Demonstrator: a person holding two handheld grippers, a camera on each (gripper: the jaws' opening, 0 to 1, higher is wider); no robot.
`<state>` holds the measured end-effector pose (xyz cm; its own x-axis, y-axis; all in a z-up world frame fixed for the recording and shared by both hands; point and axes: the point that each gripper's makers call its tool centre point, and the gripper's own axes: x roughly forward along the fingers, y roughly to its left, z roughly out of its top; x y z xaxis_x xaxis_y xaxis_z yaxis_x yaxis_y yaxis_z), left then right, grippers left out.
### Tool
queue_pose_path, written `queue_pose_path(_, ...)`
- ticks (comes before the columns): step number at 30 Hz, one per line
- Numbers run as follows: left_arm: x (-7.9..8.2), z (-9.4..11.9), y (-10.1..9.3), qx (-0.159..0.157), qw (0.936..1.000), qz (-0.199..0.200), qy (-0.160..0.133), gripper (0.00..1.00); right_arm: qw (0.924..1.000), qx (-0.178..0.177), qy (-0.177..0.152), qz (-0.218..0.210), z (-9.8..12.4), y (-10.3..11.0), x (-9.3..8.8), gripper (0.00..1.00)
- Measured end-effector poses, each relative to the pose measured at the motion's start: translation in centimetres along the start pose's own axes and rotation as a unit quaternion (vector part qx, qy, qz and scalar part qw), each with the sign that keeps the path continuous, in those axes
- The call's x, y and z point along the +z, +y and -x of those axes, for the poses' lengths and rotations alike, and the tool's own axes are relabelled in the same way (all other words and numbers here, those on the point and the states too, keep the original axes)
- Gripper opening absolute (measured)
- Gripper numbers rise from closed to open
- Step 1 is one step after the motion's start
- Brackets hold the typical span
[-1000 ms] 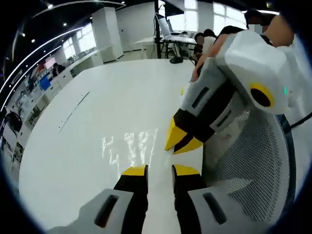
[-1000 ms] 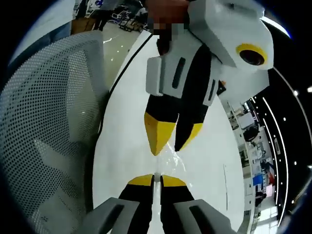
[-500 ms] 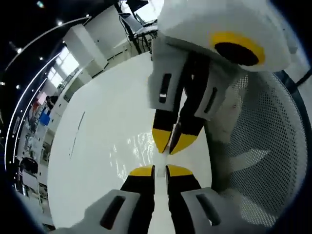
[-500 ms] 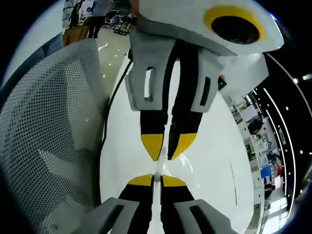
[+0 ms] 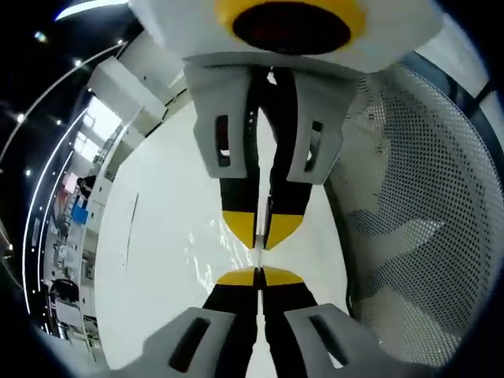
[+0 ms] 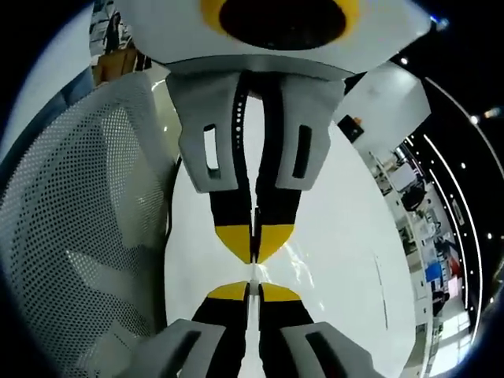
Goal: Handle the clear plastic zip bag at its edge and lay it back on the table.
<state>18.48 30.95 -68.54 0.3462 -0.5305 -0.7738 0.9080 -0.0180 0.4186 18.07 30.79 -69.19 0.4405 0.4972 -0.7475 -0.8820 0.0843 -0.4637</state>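
Each view looks along its own gripper, nose to nose with the other, sharing the white table (image 5: 157, 260) between.

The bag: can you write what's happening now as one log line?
zip bag: pinched at edge over table | left gripper: shut on bag | right gripper: shut on bag | grippers tip to tip

1. The left gripper (image 5: 258, 273) has black fingers (image 5: 236, 277) with yellow tips.
2. Its base is pale grey plastic with slotted openings (one on each side).
3. The right gripper (image 6: 252, 287) is built alike: black, yellow-tipped, grey-bodied.
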Motion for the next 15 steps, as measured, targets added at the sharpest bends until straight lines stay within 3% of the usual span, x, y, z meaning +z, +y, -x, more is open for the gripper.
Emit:
queue_pose_path(6,0.13,0.16,0.21,-0.005,0.9999,0.009,-0.003,0.00,0.9999,-0.003,-0.003,0.012,-0.10,0.06,0.17,0.05)
queue_pose_path(15,0.26,0.46,-0.13,-0.013,0.9997,0.019,-0.004,0.00,0.9999,0.001,-0.011,0.001,-0.15,-0.04,0.42,0.00)
